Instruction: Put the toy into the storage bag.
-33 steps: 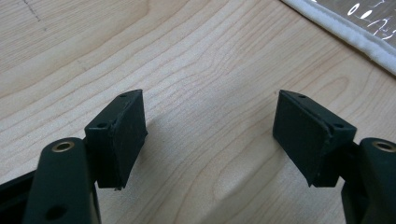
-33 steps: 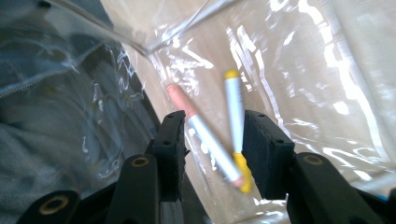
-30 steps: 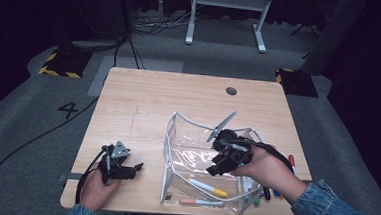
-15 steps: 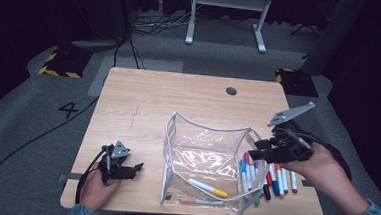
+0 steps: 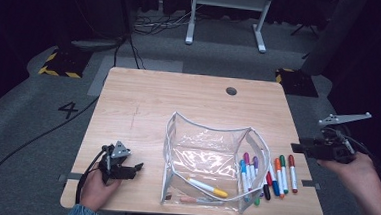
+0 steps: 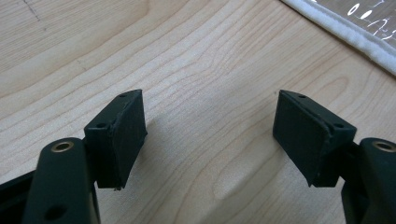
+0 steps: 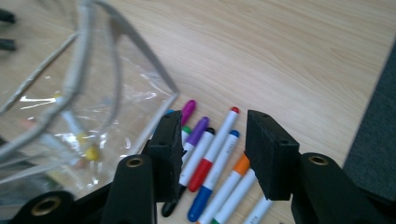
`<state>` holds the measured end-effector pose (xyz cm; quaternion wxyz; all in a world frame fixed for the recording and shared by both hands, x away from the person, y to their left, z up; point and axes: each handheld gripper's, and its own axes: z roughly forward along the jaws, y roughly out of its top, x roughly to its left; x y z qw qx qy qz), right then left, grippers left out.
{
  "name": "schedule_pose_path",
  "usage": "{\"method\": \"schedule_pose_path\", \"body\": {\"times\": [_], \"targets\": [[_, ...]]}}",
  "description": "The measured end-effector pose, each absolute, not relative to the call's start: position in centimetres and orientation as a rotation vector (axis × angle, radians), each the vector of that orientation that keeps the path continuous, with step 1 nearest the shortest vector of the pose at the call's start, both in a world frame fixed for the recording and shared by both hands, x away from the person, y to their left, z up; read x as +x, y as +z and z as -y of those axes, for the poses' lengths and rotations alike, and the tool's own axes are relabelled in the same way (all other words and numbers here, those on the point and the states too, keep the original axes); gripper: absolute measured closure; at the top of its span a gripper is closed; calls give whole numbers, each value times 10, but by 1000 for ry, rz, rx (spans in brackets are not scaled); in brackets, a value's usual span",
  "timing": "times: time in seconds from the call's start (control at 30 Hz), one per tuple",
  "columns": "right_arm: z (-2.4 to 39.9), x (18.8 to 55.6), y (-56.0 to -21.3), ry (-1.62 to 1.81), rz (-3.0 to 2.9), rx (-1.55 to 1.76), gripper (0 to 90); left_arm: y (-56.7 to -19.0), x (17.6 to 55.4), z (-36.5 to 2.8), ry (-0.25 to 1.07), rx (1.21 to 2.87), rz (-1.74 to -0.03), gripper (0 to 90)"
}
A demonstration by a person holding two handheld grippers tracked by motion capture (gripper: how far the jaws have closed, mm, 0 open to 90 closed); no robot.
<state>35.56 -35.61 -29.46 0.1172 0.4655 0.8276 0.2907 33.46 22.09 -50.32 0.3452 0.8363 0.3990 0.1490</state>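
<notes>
A: Item one: markers (image 5: pixel 267 175). Location?

B: A loose row on the table (image 5: pixel 144 99), just beside the clear zip pouch (image 5: pixel 205 153). In the right gripper view they lie beneath and just beyond the jaws, the red-capped marker (image 7: pixel 212 149) showing in the gap between them.

A: Orientation?

B: Long axes roughly parallel, running away from the person's table edge, coloured caps at the far ends.

A: Right gripper (image 5: pixel 303 148)?

B: Jaws part-open, holding nothing, off the table's right edge.

A: Left gripper (image 6: pixel 208 135)?

B: Jaws wide, empty, bare wood between them, pouch rim ahead to one side.

A: Progress?

B: Likely early: a yellow-capped marker (image 5: pixel 207 187) lies inside the pouch; the row remains outside.
</notes>
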Motion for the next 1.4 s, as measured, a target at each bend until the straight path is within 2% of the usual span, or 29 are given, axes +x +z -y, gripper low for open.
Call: {"method": "schedule_pose_path", "body": {"times": [0.2,0.3,0.67,1.13,1.4], "targets": [[389,362,-326,803,-2313,1455,558,-503,334,-221,384,2167,-1039,258],[405,365,-353,759,-2280,1526,557,-503,335,-221,387,2171,-1036,258],[415,370,-426,637,-2338,1640,559,-503,335,-221,387,2171,-1036,256],[405,387,-461,456,-2391,1707,602,-503,335,-221,387,2172,-1036,256],[405,392,-463,399,-2340,1742,757,-503,334,-221,384,2168,-1040,256]]}}
